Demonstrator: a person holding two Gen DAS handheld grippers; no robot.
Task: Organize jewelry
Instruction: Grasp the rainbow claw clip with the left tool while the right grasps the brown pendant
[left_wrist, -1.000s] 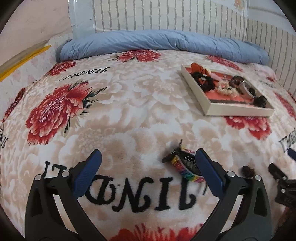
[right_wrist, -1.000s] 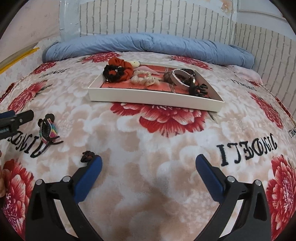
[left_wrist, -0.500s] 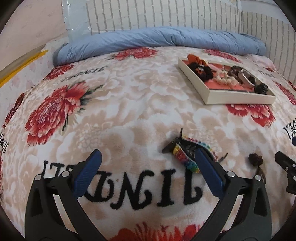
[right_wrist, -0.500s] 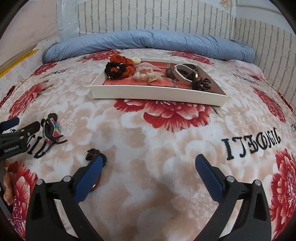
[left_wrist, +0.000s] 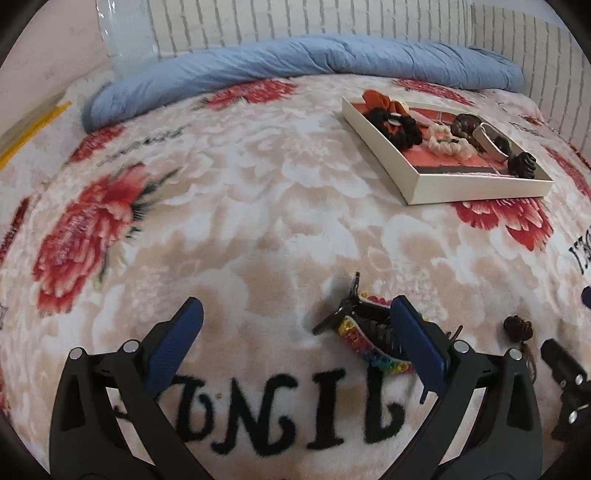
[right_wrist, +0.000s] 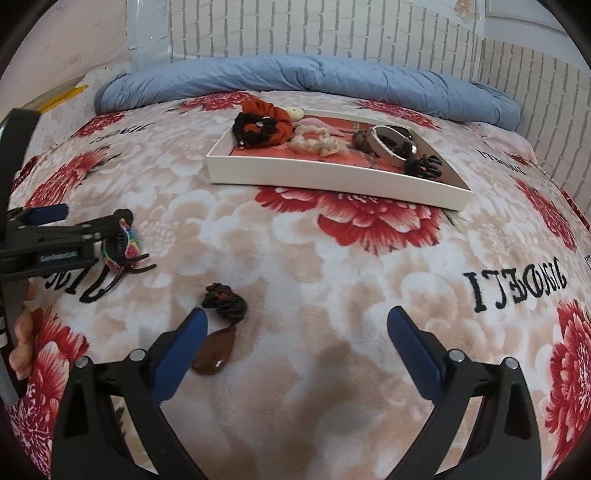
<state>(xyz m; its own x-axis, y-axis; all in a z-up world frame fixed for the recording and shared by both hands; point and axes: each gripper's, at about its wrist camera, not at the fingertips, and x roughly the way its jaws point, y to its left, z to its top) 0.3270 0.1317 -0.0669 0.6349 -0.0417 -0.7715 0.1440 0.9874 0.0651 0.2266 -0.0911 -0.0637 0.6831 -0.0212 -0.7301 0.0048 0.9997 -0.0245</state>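
Left hand-held gripper (left_wrist: 295, 341): jaws wide apart, nothing clamped. Its right finger (left_wrist: 419, 341) overlaps the rainbow hair claw (left_wrist: 364, 334) in the left wrist view; the claw lies on the blanket (left_wrist: 258, 206) at that finger, partly hidden behind it, contact not clear. From the right wrist view the same gripper (right_wrist: 48, 236) comes in from the left edge with the claw (right_wrist: 123, 247) at its tip.

Right hand-held gripper (right_wrist: 297, 345): jaws apart too, having just been closing slightly, nothing between the pads but bare blanket. Its left finger (right_wrist: 181, 354) sits just beside the amber teardrop pendant (right_wrist: 214, 350). The pendant's dark knotted cord (right_wrist: 225, 301) lies just beyond it, toward the tray.

Landmark is the white tray (right_wrist: 332, 182), on the floral blanket well beyond both grippers. Claw and pendant are both outside it, on the near side and well apart from it, claw farther left than the pendant. Inside the tray: orange and black scrunchies (right_wrist: 262, 127) at the left end, cream scrunchie (right_wrist: 317, 142) in the middle, a cream band (right_wrist: 386, 146) and a black claw clip (right_wrist: 423, 166) at the right end.

Behind the tray, a rolled blue duvet (right_wrist: 314, 79) runs along a white brick-pattern wall (right_wrist: 314, 29). A person's fingers (right_wrist: 22, 343) show at the left edge of the right wrist view.
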